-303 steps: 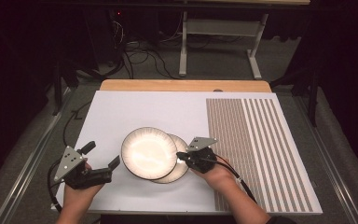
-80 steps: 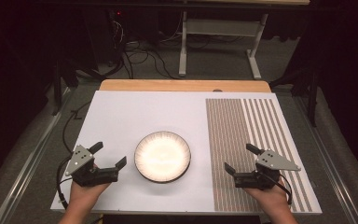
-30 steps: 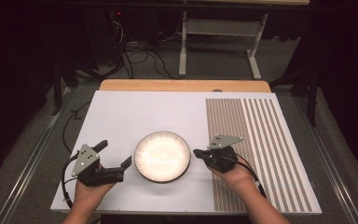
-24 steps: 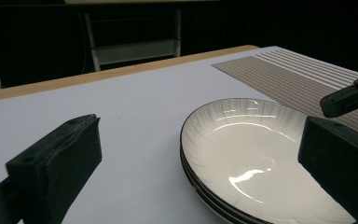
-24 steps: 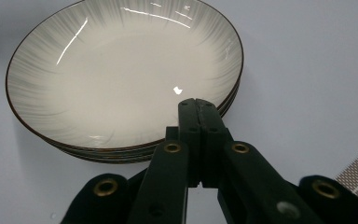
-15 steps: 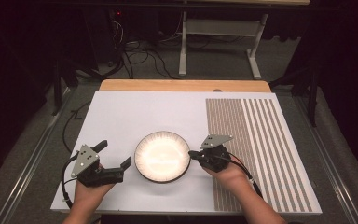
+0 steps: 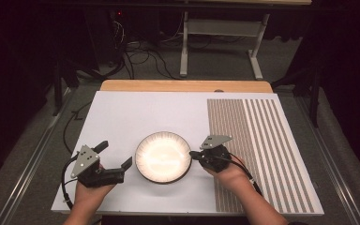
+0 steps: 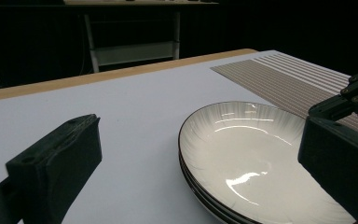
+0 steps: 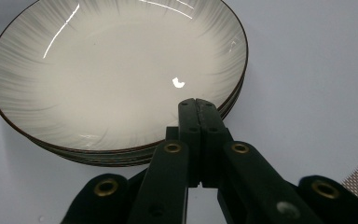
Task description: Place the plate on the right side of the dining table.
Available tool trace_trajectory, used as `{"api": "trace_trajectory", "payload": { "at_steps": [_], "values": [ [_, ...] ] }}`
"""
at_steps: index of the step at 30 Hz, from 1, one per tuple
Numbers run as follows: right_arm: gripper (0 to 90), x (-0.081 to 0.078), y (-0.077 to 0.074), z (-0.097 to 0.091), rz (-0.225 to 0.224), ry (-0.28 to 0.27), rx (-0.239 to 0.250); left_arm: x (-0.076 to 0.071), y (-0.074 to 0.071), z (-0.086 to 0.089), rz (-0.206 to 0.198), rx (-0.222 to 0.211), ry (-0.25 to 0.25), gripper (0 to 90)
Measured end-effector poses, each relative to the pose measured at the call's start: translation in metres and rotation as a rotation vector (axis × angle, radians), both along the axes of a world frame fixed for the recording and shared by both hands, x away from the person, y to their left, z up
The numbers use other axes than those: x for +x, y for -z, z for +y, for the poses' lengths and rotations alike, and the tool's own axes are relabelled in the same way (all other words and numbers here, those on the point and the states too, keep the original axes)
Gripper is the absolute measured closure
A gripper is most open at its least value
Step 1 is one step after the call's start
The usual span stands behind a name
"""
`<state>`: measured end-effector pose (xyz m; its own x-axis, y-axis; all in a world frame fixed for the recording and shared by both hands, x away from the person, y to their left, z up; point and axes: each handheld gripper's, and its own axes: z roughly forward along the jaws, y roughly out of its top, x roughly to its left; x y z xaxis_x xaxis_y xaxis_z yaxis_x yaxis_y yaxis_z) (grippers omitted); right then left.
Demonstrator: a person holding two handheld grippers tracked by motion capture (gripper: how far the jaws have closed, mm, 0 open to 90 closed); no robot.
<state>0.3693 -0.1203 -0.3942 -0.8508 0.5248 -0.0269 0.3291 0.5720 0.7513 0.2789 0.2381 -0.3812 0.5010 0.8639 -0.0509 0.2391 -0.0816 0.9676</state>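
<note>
A stack of white ribbed plates with dark rims (image 7: 163, 157) sits on the white table top, near its front middle. My left gripper (image 7: 116, 153) rests just left of the stack, its jaws wide open and empty. In the left gripper view the plates (image 8: 242, 149) lie ahead between its two jaws (image 8: 200, 154). My right gripper (image 7: 192, 153) is at the stack's right rim. In the right gripper view its jaws (image 9: 196, 102) are pressed together, tips over the top plate's rim (image 9: 112, 60), nothing between them.
A brown-and-white striped mat (image 7: 262, 145) covers the table's right part, under my right hand. A wooden strip (image 7: 183, 86) runs along the far edge. Beyond it are a desk frame (image 7: 215, 42) and cables on the floor.
My right gripper has moved left from the striped mat to the plates' right rim. The left gripper has stayed beside the stack. The plates, offset ten seconds ago, sit aligned.
</note>
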Motion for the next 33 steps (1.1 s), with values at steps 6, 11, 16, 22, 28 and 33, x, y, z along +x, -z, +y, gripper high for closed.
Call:
{"api": "trace_trajectory", "payload": {
  "at_steps": [6,11,16,22,28,33],
  "values": [
    [90.0,0.001,0.0,0.001,0.0,0.003,0.0,0.0,0.0,0.001,0.001,-0.001,-0.001,0.0],
    [90.0,0.001,-0.001,0.002,-0.003,0.003,-0.006,0.0,-0.001,0.0,-0.001,-0.002,0.001,0.0],
    [90.0,0.001,-0.001,0.002,0.002,0.006,-0.006,0.0,-0.001,0.001,-0.001,-0.004,0.001,0.0],
    [90.0,0.001,0.0,0.005,0.003,0.003,-0.009,0.0,-0.001,0.002,0.0,-0.006,-0.002,0.0],
    [90.0,0.002,0.0,0.007,0.002,-0.01,-0.022,0.0,-0.001,0.002,0.0,-0.006,-0.002,0.0],
    [90.0,0.002,0.001,0.012,0.009,-0.013,-0.009,0.0,-0.001,0.002,-0.002,-0.01,-0.003,0.0]
  ]
}}
